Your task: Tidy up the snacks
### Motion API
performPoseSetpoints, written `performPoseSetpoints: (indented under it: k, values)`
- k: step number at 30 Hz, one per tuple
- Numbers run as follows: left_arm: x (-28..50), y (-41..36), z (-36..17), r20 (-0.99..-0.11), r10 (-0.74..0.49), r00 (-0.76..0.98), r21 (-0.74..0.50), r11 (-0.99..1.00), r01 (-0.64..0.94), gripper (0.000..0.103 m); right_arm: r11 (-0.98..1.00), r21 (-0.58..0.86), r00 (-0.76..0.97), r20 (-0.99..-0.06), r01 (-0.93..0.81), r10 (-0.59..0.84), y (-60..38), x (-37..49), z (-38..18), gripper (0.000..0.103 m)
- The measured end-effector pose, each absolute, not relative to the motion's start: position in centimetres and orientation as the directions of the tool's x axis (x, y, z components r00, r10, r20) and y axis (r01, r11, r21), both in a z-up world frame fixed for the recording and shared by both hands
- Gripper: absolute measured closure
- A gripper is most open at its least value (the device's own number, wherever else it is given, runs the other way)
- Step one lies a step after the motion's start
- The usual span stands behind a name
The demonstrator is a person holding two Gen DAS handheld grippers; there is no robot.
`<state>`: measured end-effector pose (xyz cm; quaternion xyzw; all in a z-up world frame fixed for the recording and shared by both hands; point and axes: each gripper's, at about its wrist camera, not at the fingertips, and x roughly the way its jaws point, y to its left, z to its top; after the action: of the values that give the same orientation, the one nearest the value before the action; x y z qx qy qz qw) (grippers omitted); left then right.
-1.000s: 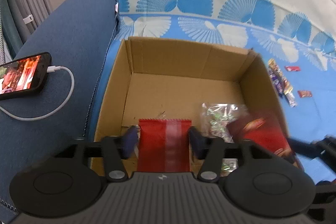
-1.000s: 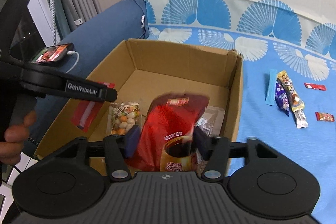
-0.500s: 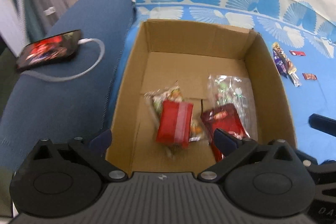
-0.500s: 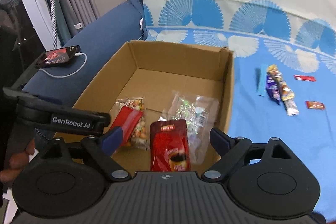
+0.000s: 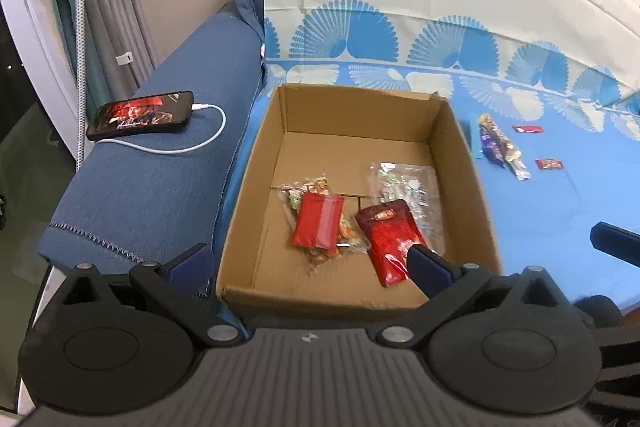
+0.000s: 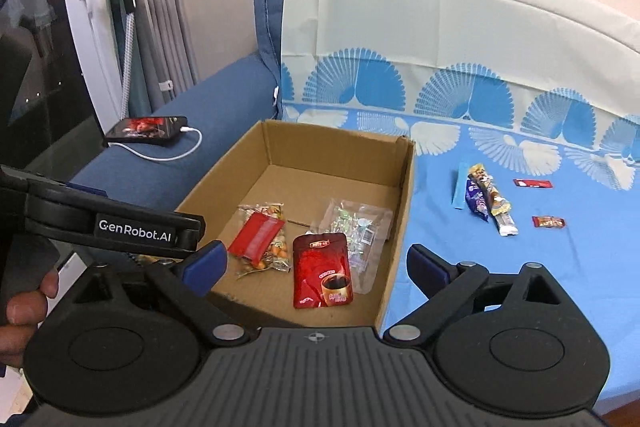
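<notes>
Snacks are partly sorted. Four packets lie in the cardboard box, just ahead of and below both claws. These are a plain red packet on top of a clear bag of mixed nuts, and a dark red coffee pouch partly over a clear bag of wrapped candies. By this the first part of the work looks done.

Outside the box, further ahead and to the right of the right claw, some things remain on the blue bed sheet: a small pile of candy bars with a thin blue stick beside it, and two small red sweets, each lying apart. It seems these must go into the box next.

The left claw is spread wide and holds nothing. The right claw is also spread and empty; its jaws have just been opening further, with nothing between them.

As for writing, "GenRobot.AI" can be read in white on the arm of the left claw, seen from the right camera. The coffee pouch has a picture of a cup and some characters, too small to read. The other labels cannot be read.

Beyond the box, left of the claws, a phone with a lit screen lies on the blue sofa arm, with a white cable plugged in.
</notes>
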<state>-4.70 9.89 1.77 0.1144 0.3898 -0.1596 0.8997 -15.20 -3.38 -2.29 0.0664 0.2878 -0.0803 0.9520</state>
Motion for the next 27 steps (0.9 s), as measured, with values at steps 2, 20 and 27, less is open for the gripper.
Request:
performPoseSetpoints:
  k: [2,20,27]
  values:
    - [-5.9,10.2,2.2,-0.73,-0.195,0.655,0.081,0.927,0.367,0.0,0.976,0.088,0.825,-0.552,0.198,-0.118,-3.2,-16.3,-2.0,0.005]
    - [-12.2,11.9,3.2,-0.693,-0.171,0.7,0.127,0.927,0.353,0.0,0.978,0.088,0.874,-0.468,0.189,-0.127,-0.7,-22.7,-0.3,0.004]
    - [-11.9,11.7,3.0,-0.702,-0.171,0.692,0.129,0.925,0.359,0.0,0.977,0.085,0.873,-0.469,0.194,-0.133,-0.7,-22.7,-0.2,0.004]
